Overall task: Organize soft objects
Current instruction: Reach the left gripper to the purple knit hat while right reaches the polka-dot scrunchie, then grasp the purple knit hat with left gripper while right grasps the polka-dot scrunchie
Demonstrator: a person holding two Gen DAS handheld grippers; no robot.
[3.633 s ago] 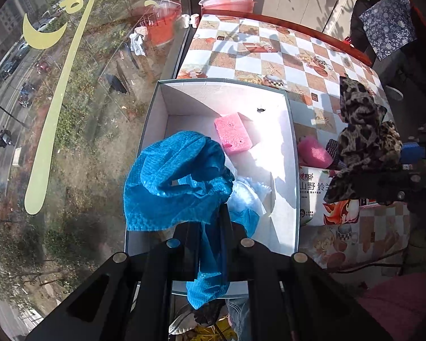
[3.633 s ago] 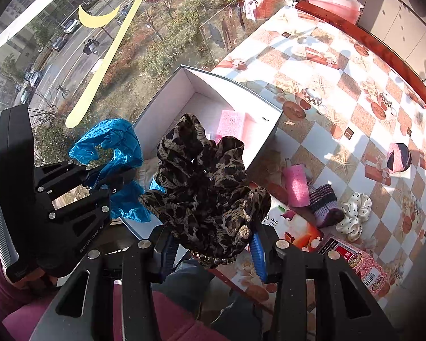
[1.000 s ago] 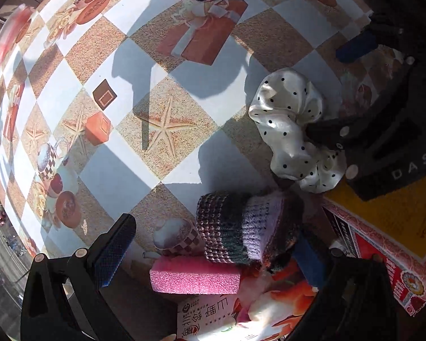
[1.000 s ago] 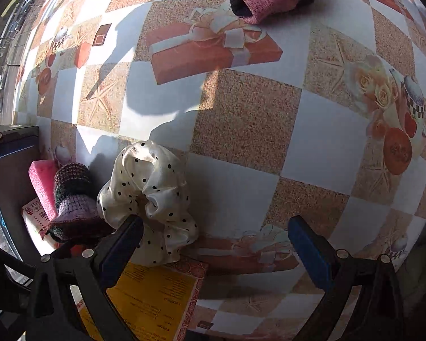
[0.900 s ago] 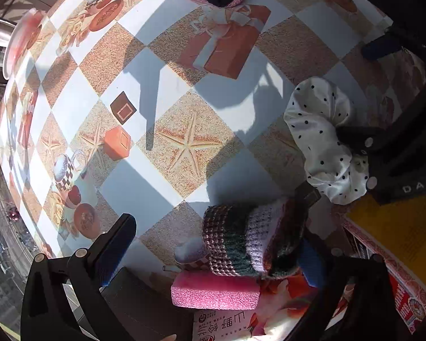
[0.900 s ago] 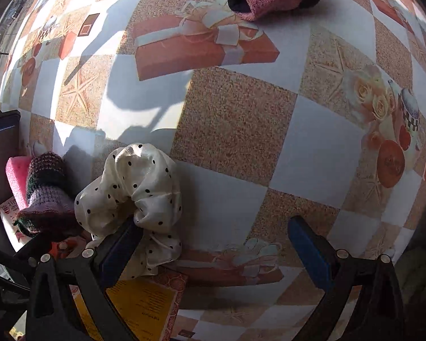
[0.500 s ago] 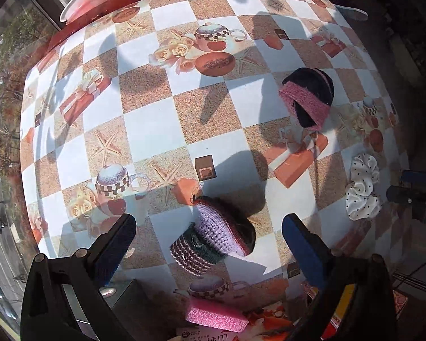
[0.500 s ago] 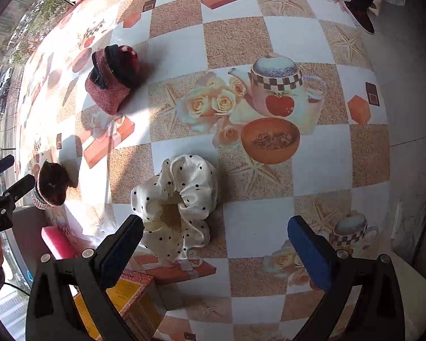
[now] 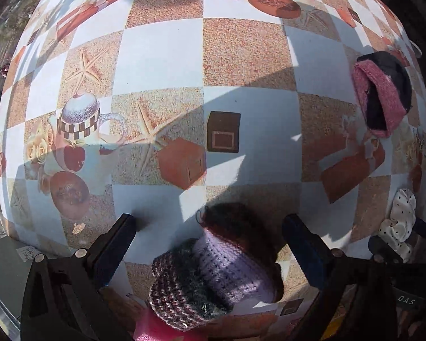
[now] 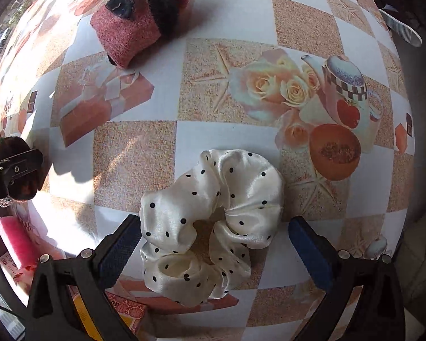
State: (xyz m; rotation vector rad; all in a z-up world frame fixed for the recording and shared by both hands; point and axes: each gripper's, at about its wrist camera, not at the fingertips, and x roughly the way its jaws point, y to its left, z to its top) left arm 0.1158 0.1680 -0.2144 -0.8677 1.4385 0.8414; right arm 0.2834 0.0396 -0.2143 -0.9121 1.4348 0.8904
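In the left wrist view my left gripper [image 9: 210, 244] is open, its jaws on either side of a purple and dark knitted piece [image 9: 213, 272] lying on the patterned table [image 9: 162, 56]. In the right wrist view my right gripper [image 10: 213, 247] is open around a white polka-dot scrunchie [image 10: 210, 218] on the table [image 10: 133, 147]. A pink and black knitted piece [image 10: 142, 17] lies further back; it also shows in the left wrist view [image 9: 380, 93]. The scrunchie shows at the right edge of the left wrist view [image 9: 400, 221].
A pink sponge [image 10: 14, 241] lies at the left on a printed carton [image 10: 11, 267]. A yellow and red box [image 10: 108, 312] sits near the scrunchie. The left gripper's finger [image 10: 14, 170] shows at the left edge of the right wrist view.
Both grippers have let go of the blue cloth and leopard cloth held earlier. In the last half second both have dropped close to the table, one around the knitted piece, one around the scrunchie.
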